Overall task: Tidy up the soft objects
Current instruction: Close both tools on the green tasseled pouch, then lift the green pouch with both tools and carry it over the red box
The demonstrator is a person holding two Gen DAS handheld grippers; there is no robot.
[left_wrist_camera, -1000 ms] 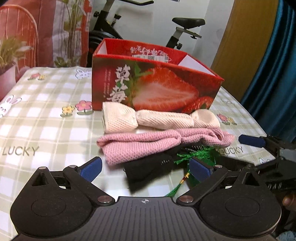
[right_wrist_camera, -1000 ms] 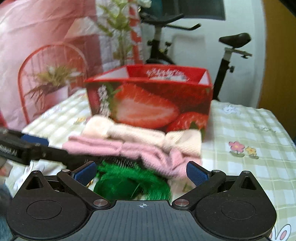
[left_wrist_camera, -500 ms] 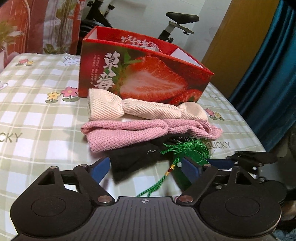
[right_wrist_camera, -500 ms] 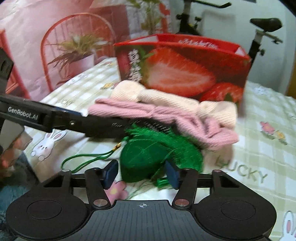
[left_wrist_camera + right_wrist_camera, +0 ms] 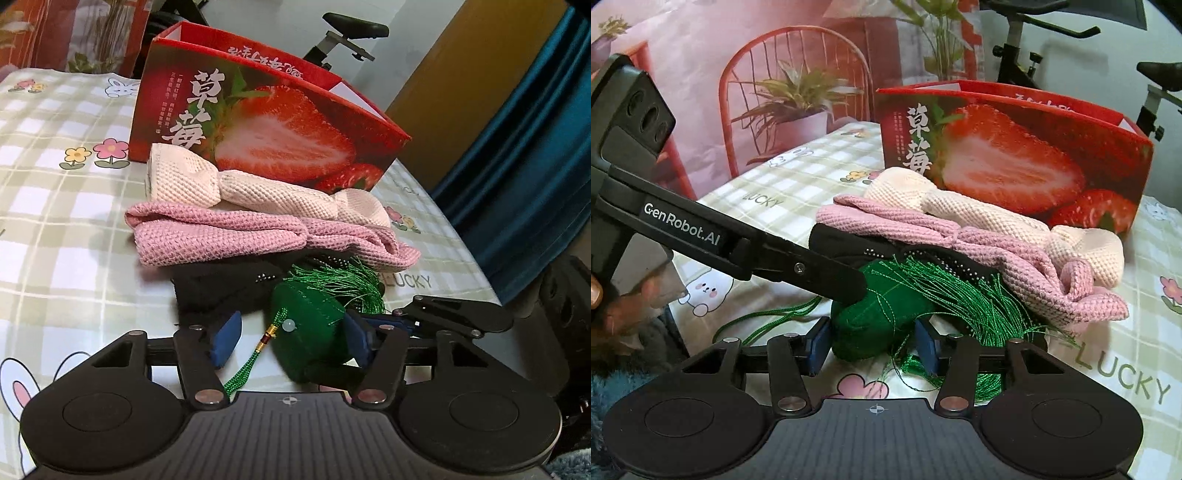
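Right, both sets of jaws have just been closing round the green pouch (image 5: 875,325). Right gripper (image 5: 873,345): narrow, blue pads (image 5: 817,341) pressing the pouch's two flanks, so it's gripped. Left gripper (image 5: 291,341): jaws half-closed, right pad against the pouch, left pad (image 5: 226,341) w/ a gap beside it, not clamped. Pouch sits at the near edge of the tabletop (image 5: 62,258), green cord trailing nearer. Just beyond lies a black cloth (image 5: 221,288), its tassel (image 5: 979,306) fanned over that; then a pink knit (image 5: 236,236), then a cream knit (image 5: 258,188) touching the strawberry box (image 5: 280,122), farthest.
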